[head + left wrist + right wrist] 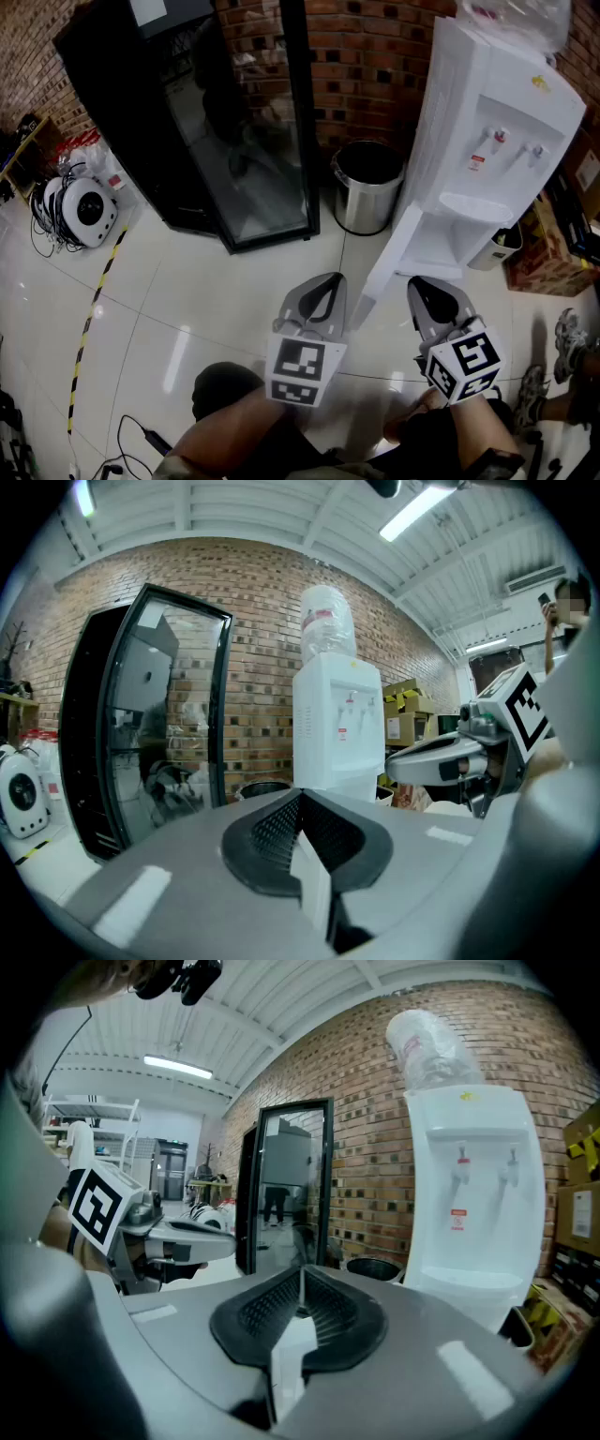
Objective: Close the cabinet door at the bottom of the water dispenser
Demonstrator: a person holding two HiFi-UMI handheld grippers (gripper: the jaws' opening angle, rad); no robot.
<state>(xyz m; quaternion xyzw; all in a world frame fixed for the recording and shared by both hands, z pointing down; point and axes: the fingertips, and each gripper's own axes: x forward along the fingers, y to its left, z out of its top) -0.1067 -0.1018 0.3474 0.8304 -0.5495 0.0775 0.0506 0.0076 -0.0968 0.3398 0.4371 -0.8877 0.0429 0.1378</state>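
Observation:
A white water dispenser stands against the brick wall at the right, with a bottle on top. Its bottom cabinet door hangs open, swung out toward me and to the left. My left gripper is shut and empty, its tip just left of the door's free edge. My right gripper is also shut and empty, close in front of the door's near edge. The left gripper view shows the dispenser ahead past my shut left gripper. The right gripper view has it at the right, beyond my right gripper.
A steel bin stands left of the dispenser. A black glass-door fridge fills the back left. A white device with cables sits at far left by striped floor tape. A cardboard box and a person's shoes are at right.

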